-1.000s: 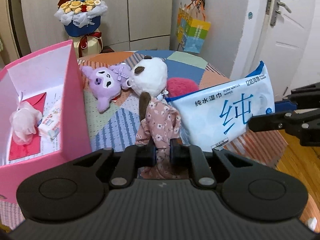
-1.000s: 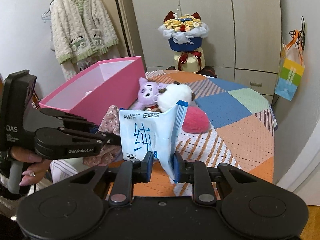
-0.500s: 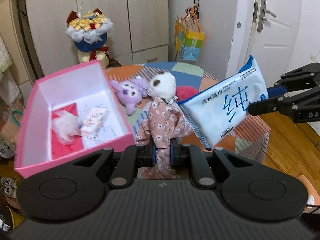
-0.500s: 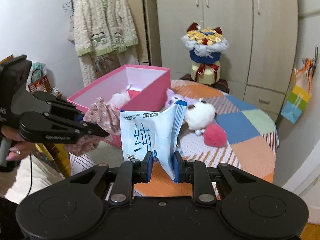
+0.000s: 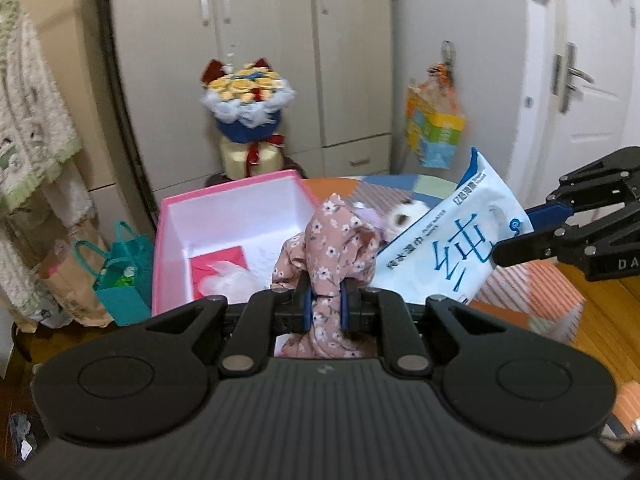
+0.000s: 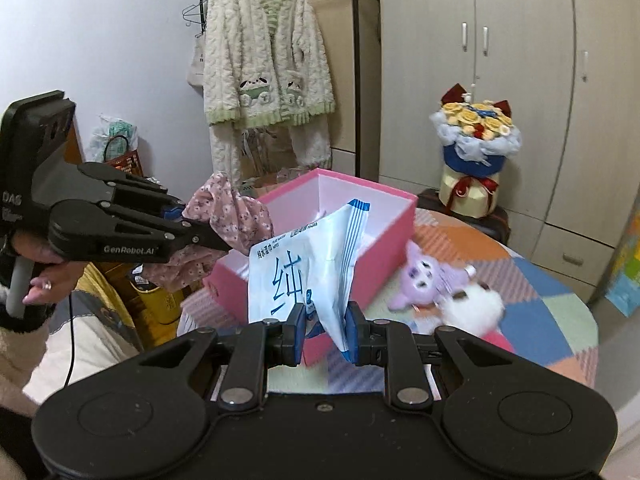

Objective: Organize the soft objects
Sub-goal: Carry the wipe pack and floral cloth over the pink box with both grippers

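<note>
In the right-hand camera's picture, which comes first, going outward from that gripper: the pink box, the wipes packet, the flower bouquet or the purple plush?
1. Wipes packet: clamped in the right gripper.
2. Pink box: just behind the packet, on the table's left.
3. Purple plush: on the table, right of the box; close to the box in range, so that order is loose.
4. Flower bouquet: far back by the wardrobe.

Right gripper [image 6: 326, 330] clamps wipes pack [image 6: 304, 268] in front of pink box [image 6: 394, 216]. Left gripper [image 6: 224, 242], at left, pinches floral cloth [image 6: 232, 212]. Two plush toys [image 6: 424, 276] lie on table [image 6: 536, 292].
</note>
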Demonstrator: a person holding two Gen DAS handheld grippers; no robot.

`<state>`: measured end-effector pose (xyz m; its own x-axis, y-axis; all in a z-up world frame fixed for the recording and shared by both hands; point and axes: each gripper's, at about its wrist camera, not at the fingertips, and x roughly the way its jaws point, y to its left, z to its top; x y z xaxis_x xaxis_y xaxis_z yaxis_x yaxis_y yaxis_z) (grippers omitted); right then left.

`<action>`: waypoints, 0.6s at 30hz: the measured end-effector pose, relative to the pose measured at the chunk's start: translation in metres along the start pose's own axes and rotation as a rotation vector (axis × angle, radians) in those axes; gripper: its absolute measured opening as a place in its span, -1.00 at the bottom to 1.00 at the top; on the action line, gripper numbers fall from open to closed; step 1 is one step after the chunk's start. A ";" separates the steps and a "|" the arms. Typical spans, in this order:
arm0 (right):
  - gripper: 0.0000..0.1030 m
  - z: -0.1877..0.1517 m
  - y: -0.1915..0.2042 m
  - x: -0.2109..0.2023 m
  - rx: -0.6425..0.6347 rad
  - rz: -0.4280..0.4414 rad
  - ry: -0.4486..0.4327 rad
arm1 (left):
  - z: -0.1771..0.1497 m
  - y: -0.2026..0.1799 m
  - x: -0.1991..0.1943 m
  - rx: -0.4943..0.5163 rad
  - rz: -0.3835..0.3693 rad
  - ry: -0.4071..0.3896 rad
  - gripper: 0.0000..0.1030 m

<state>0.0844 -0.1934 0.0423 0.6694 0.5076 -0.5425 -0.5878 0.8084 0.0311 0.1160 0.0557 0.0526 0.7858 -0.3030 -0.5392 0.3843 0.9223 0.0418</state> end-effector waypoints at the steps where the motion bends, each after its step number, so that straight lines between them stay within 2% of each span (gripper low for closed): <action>1: -0.53 0.006 0.000 0.010 -0.002 0.003 -0.002 | 0.001 0.005 0.006 -0.010 0.008 0.004 -0.76; 6: -0.53 0.030 -0.001 0.054 -0.019 0.009 0.004 | 0.009 0.031 0.040 -0.036 0.064 0.006 -0.76; 10: -0.53 0.049 -0.009 0.091 -0.027 0.043 0.041 | 0.015 0.055 0.075 -0.087 0.027 0.064 -0.76; 12: -0.54 0.057 -0.013 0.112 -0.030 0.052 0.062 | 0.017 0.062 0.090 -0.089 0.034 0.081 -0.76; 14: -0.65 0.063 -0.020 0.134 -0.020 0.061 0.087 | 0.019 0.066 0.109 -0.081 0.042 0.104 -0.76; 15: -0.79 0.065 -0.023 0.144 -0.012 0.067 0.101 | 0.021 0.069 0.117 -0.082 0.036 0.116 -0.76; 18: -0.82 0.070 -0.030 0.178 -0.021 0.062 0.146 | 0.025 0.075 0.146 -0.094 0.015 0.175 -0.76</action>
<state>0.2529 -0.1067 0.0040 0.5592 0.5067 -0.6562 -0.6366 0.7695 0.0518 0.2715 0.0741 -0.0021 0.6914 -0.2504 -0.6777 0.3198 0.9472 -0.0238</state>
